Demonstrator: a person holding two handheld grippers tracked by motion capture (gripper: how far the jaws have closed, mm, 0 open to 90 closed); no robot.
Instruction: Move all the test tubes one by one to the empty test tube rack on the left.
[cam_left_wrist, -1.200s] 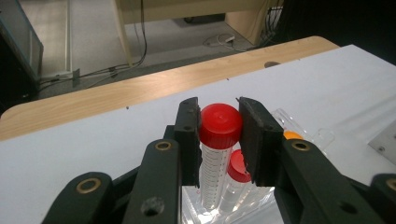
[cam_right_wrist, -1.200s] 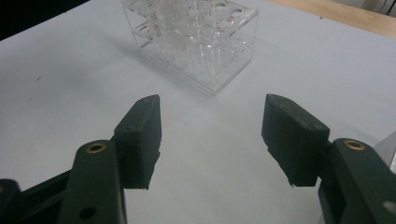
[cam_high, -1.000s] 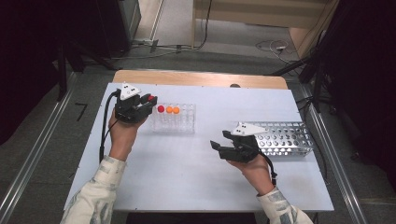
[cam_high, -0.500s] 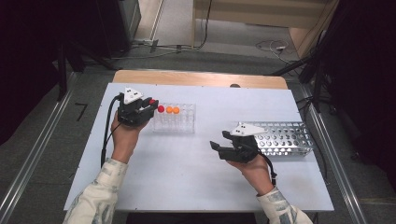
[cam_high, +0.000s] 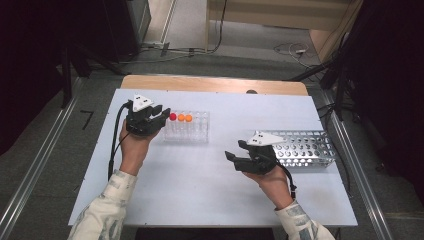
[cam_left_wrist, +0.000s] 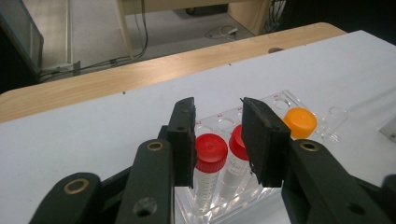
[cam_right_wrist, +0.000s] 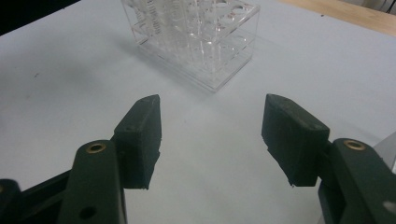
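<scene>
Item: red-capped tube (cam_left_wrist: 208, 161) is standing in the clear rack's (cam_high: 192, 131) left end, just set down by my reading. The left gripper (cam_left_wrist: 217, 140) is sitting around it, jaws just opening, narrowly apart, pads not pressing. The right gripper (cam_right_wrist: 212, 135) is waiting empty, jaws wide, beside the metal rack (cam_high: 305, 148).

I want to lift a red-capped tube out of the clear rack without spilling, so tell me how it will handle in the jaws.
The red-capped tube looks like smooth round plastic, so it may slip or twist between flat pads. It stands upright in the clear rack, so a straight pull should probably free it. The left gripper has just been opening around the caps. Laid down, the tube would likely roll.
</scene>
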